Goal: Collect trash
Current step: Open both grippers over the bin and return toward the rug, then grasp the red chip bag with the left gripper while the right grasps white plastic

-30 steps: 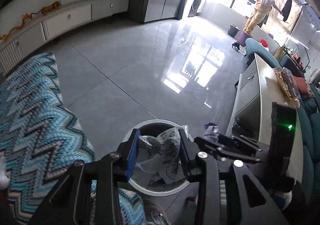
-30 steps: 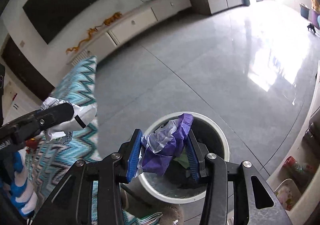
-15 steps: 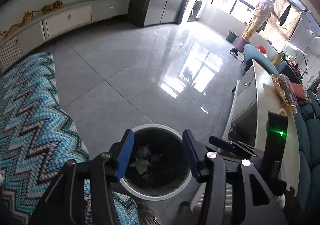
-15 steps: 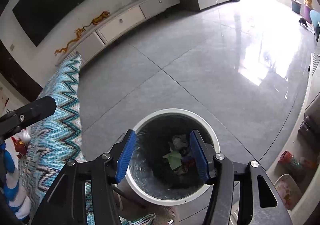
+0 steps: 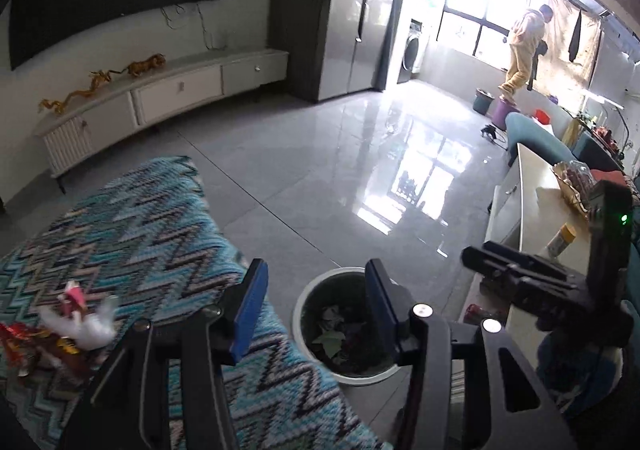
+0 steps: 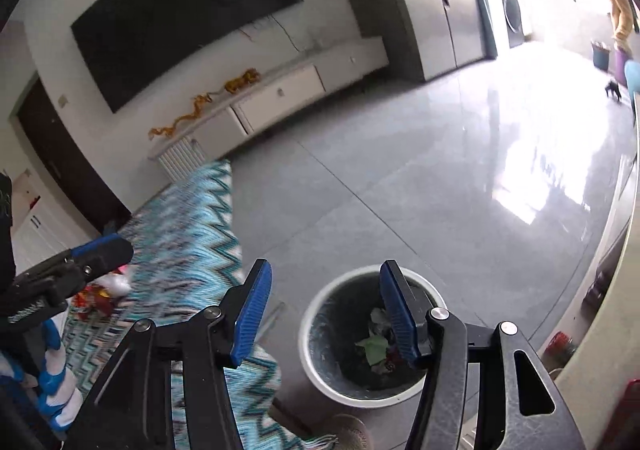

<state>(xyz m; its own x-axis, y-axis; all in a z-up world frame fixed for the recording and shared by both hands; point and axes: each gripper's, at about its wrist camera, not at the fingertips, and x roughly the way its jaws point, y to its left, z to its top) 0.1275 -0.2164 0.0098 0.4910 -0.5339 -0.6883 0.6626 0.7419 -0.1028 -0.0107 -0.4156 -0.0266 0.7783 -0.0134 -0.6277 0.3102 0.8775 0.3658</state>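
below the right gripper, whose blue pads stand wide apart and bare, the white-rimmed bin holds crumpled trash. left gripper gapes likewise; wrappers lie to its left on the zigzag blanket.

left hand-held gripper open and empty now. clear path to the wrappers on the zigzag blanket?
Probably yes. The left hand-held gripper is open and empty, and nothing stands between it and the wrappers lying exposed on the zigzag blanket.
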